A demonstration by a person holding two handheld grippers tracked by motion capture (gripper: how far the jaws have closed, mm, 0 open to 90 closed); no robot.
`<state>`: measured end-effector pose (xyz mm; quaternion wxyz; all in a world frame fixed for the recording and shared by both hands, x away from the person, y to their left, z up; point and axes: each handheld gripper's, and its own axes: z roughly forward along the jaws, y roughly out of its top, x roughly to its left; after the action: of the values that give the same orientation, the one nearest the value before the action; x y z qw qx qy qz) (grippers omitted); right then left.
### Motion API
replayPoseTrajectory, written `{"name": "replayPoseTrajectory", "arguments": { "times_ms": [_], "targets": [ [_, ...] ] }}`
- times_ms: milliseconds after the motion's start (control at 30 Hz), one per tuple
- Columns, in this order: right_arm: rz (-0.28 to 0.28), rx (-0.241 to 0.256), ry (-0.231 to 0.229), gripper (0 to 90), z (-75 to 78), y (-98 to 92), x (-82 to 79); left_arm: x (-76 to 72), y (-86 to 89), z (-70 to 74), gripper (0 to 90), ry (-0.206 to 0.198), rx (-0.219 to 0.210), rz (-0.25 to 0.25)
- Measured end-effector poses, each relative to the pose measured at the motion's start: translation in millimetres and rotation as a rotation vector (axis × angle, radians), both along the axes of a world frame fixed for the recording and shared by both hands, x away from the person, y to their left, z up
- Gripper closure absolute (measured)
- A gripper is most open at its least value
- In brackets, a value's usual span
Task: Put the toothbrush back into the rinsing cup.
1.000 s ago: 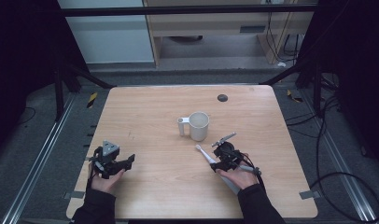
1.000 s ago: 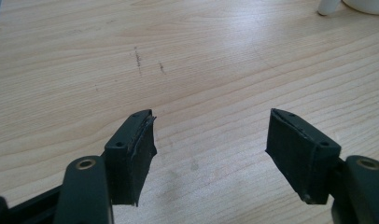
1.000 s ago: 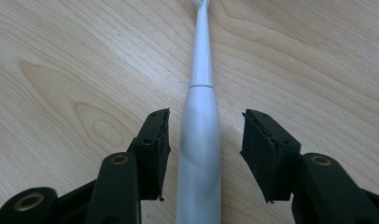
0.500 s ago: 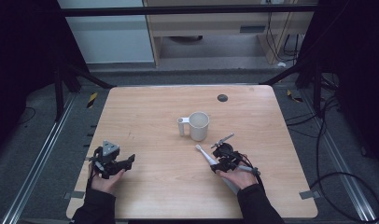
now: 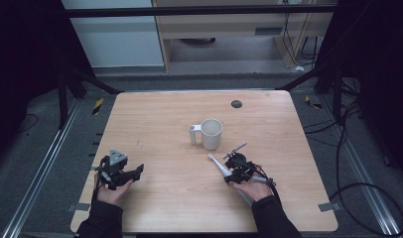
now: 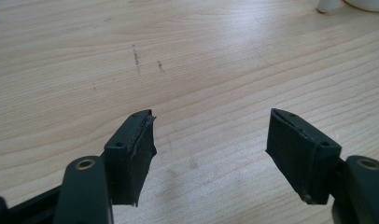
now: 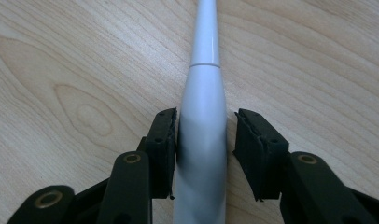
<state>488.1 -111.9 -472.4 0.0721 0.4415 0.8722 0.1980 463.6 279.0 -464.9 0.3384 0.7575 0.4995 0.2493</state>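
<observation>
Straddling electric toothbrush on surface: right gripper jaws part-closed, one touching; left gripper wide open, empty.

One white mug is standing near the middle of one wooden table. One white electric toothbrush is lying just in front and to the right of the mug, its slim neck pointing toward it. One small dark disc is sitting behind the mug, toward the far edge. Two handheld grippers are showing: the left gripper well to the mug's front left, the right gripper at the toothbrush.
</observation>
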Motion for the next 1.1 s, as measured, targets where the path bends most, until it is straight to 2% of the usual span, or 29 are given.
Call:
{"name": "replayPoseTrajectory", "arguments": {
  "times_ms": [433,967,1100],
  "targets": [
    [0.006,-0.017,0.008,65.4,0.2,2.6,0.8,0.2,0.2,0.0,31.1,0.002,0.001,-0.002],
    [-0.002,-0.031,0.024,66.8,1.7,2.6,2.1,0.7,0.5,-0.1,31.1,0.003,-0.003,0.001],
    [-0.007,-0.016,0.013,66.9,5.1,0.7,1.6,0.8,0.4,-0.2,31.1,0.005,-0.006,0.001]
  ]
}}
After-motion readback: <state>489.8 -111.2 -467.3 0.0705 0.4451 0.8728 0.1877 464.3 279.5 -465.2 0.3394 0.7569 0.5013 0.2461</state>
